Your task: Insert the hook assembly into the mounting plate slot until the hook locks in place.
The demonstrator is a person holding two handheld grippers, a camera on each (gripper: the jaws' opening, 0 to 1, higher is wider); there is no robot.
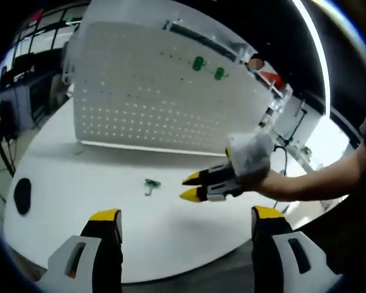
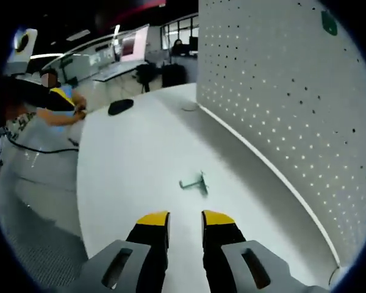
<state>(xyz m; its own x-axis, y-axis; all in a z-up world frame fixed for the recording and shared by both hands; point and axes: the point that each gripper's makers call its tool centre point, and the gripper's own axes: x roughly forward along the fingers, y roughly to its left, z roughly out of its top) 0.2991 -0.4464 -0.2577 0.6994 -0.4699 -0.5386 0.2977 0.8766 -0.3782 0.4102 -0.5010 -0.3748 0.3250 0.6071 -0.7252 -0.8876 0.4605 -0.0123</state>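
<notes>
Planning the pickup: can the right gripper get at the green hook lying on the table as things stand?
Probably yes. The green hook lies alone on the white table, straight ahead of the right gripper, with nothing between them. Its jaws look narrowly parted, so they may need opening wider.

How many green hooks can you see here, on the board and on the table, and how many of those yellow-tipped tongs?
Green hooks on the pegboard: 2
Green hooks lying on the table: 1
Yellow-tipped tongs: 2, left tongs and right tongs
Total: 5
</notes>
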